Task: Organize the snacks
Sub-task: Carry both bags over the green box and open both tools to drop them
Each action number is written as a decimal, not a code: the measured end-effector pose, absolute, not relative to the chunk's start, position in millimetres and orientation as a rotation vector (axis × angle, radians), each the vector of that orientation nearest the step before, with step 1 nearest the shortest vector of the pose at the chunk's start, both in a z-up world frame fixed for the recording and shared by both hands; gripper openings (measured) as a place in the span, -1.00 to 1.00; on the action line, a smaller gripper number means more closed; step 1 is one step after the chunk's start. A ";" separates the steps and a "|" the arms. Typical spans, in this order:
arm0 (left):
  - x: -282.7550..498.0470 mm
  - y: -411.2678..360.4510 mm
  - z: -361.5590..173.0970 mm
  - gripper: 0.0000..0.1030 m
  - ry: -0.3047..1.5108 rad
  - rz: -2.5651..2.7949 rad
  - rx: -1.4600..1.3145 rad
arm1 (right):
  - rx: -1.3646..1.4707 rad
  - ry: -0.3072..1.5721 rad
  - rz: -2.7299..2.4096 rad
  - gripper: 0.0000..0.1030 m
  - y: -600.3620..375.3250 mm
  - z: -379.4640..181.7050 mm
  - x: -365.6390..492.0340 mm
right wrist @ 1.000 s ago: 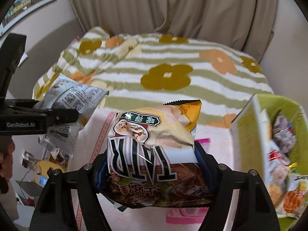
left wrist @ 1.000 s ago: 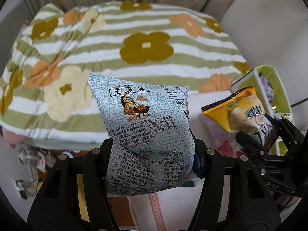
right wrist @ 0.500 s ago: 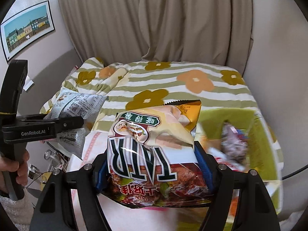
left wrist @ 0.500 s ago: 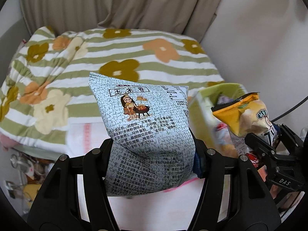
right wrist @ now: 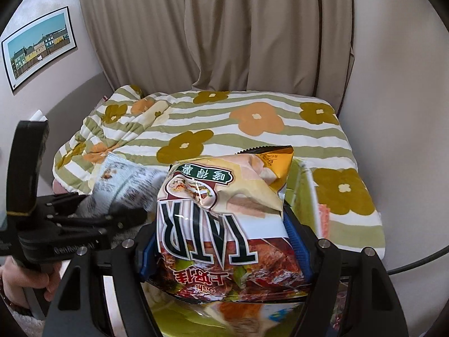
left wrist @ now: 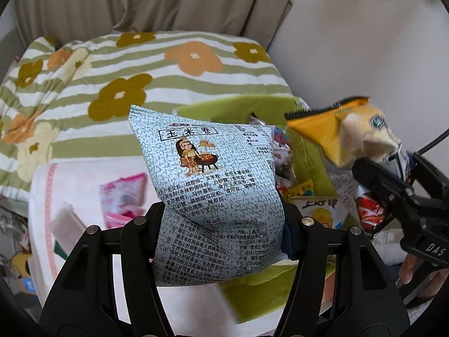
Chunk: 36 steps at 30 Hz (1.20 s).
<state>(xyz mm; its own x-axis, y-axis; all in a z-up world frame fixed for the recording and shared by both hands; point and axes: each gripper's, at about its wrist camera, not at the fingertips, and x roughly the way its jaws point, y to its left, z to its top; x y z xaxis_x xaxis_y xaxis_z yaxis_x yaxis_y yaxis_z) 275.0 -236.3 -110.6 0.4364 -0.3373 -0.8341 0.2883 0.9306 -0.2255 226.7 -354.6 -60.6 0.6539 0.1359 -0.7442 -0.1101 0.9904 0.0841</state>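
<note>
My left gripper (left wrist: pixel 224 224) is shut on a pale speckled corn-roll snack bag (left wrist: pixel 213 185) and holds it in the air over the near edge of a green storage box (left wrist: pixel 241 106). My right gripper (right wrist: pixel 221 241) is shut on a yellow and brown TATR chip bag (right wrist: pixel 224 213), held upside down over the same green box (right wrist: pixel 294 179). In the left wrist view the chip bag (left wrist: pixel 353 132) and right gripper (left wrist: pixel 398 196) hang at the right above the box. The left gripper (right wrist: pixel 123 216) shows at the left of the right wrist view.
The green box holds several snack packets (left wrist: pixel 306 188). A pink packet (left wrist: pixel 123 193) and a pale bar (left wrist: pixel 67 221) lie on the pink-trimmed cloth (left wrist: pixel 84 179). A flowered striped quilt (right wrist: pixel 224 118) covers the bed behind, with curtains (right wrist: pixel 224 28) and walls around.
Both grippers have swung right and forward with their bags, from over the pink cloth to over the green box. Both stay shut.
</note>
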 end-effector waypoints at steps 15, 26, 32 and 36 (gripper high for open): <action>275.8 -284.9 -145.5 0.99 1.092 -0.322 0.090 | 0.047 0.873 0.138 0.39 -386.4 -76.1 239.1; 261.5 -256.7 -136.4 0.99 1.094 -0.323 0.046 | 0.072 0.905 0.132 0.39 -390.2 -89.1 242.4; 254.4 -249.6 -131.7 0.99 1.081 -0.311 0.047 | 0.090 0.931 0.131 0.45 -387.7 -98.7 246.3; 247.9 -241.0 -125.7 0.99 1.061 -0.295 0.035 | 0.066 0.909 0.147 0.73 -381.6 -101.2 243.0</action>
